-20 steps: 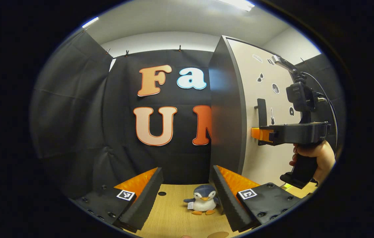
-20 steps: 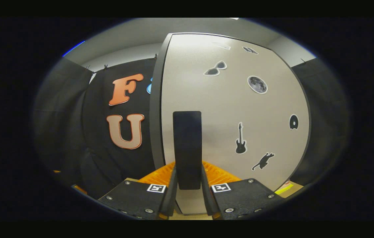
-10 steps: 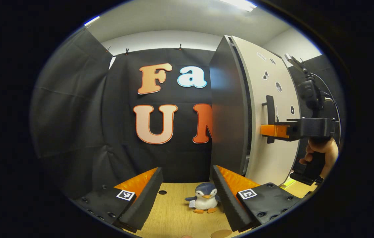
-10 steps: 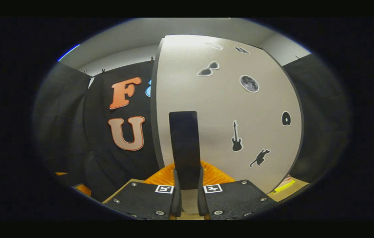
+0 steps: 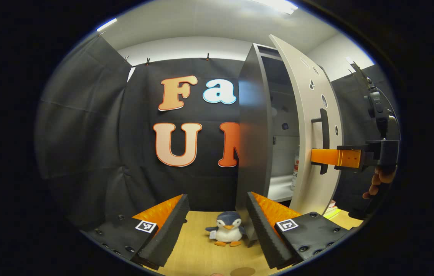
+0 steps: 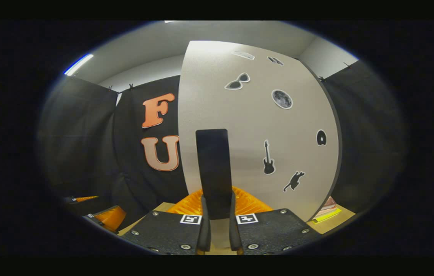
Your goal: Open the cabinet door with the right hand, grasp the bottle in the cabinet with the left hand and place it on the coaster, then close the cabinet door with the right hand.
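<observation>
Pale-faced cabinet door (image 5: pixel 312 126) stands partly open, with the right gripper (image 6: pixel 217 214) clamped on its dark handle (image 6: pixel 213 168), so the door-opening step is in hand. Inside the cabinet, the bottle (image 5: pixel 296 168) stands on a white shelf (image 5: pixel 280 189), just behind the door edge. The left gripper (image 5: pixel 217 214) hangs with fingers apart over the wooden table (image 5: pixel 197 249) beside a toy penguin (image 5: pixel 226 230); next, judged from this, the door must swing wider before it reaches in.

wooden table (image 5: pixel 197 253) | penguin toy (image 5: pixel 226 233) | coaster (image 5: pixel 242 271) | cabinet (image 5: pixel 255 126) | books (image 6: pixel 326 211)
</observation>
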Motion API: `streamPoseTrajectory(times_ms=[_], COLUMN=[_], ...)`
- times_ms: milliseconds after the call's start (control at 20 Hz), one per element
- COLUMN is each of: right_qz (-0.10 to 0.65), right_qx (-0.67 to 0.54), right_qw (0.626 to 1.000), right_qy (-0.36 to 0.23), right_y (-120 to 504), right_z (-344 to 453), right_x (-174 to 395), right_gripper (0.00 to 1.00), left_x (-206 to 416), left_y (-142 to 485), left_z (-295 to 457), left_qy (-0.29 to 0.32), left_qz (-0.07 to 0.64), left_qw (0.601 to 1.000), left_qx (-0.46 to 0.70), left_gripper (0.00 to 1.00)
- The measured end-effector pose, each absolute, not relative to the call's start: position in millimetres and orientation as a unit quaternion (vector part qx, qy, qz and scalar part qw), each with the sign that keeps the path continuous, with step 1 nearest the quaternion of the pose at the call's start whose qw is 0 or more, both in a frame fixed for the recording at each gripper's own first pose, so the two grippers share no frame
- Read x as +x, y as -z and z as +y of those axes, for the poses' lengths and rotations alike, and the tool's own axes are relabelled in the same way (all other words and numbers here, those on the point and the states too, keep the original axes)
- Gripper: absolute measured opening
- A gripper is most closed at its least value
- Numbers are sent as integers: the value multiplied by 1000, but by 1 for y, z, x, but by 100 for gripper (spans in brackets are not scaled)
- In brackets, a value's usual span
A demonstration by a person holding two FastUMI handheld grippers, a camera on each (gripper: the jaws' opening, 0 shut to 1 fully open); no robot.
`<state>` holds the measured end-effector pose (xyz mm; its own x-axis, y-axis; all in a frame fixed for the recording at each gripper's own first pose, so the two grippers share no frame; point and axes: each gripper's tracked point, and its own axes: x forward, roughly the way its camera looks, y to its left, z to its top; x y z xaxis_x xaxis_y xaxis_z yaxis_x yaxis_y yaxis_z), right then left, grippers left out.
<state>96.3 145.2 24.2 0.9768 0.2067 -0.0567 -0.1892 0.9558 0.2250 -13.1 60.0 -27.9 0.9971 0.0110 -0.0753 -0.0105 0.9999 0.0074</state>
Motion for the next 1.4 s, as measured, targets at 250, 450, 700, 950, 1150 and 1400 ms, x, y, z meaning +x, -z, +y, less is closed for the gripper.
streamPoseTrajectory(times_ms=[250,450,700,950,1150,1400], right_qz=[40,34,25,22,19,21], right_qx=[121,123,142,146,141,141], right_qw=[984,983,980,980,981,983], right_qy=[-126,-133,-137,-135,-131,-113], right_y=[-26,-27,-27,-25,-25,-23], right_z=[139,133,128,122,115,100], right_x=[83,76,68,63,60,52], right_gripper=[18,18,11,12,13,14], left_x=[-27,-29,-34,-38,-38,-39], left_y=[37,35,30,25,24,22], left_z=[42,26,2,-13,-26,-50], left_qy=[-17,-19,-11,-5,5,28], left_qz=[52,51,41,33,32,30], left_qw=[998,999,999,999,999,999], left_qx=[-5,-3,4,6,3,3], left_gripper=[97,97,97,98,96,98])
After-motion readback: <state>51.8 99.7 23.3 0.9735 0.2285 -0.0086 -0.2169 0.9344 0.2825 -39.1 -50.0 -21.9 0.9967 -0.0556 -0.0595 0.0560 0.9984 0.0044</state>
